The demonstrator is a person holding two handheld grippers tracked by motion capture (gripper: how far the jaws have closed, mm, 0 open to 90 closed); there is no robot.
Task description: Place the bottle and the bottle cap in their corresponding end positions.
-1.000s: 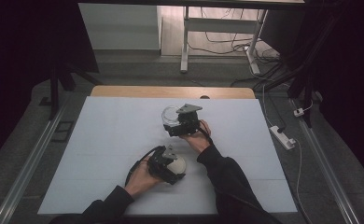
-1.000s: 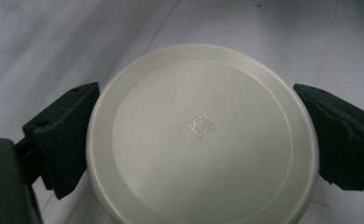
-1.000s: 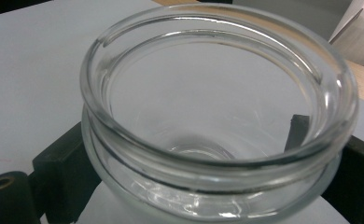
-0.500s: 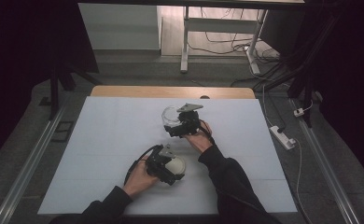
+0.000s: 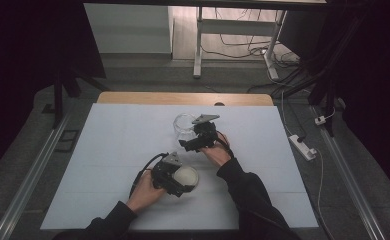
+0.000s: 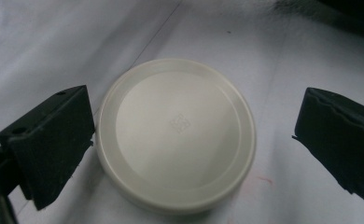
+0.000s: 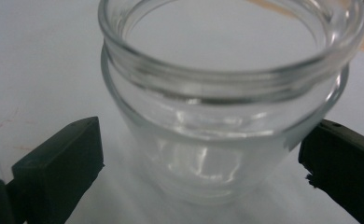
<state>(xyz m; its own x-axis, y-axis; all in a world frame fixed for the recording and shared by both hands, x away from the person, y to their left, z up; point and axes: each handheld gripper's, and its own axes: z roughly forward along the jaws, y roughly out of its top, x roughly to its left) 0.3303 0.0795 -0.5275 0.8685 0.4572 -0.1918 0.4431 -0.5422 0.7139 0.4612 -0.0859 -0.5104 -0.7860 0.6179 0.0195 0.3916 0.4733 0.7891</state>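
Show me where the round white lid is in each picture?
High view: the white lid lies low in the middle, at the left gripper.
Left gripper view: it sits in the centre, between the open jaws.
Right gripper view: not in it; the glass jar is there.
Shared landmark: the pale table cover.
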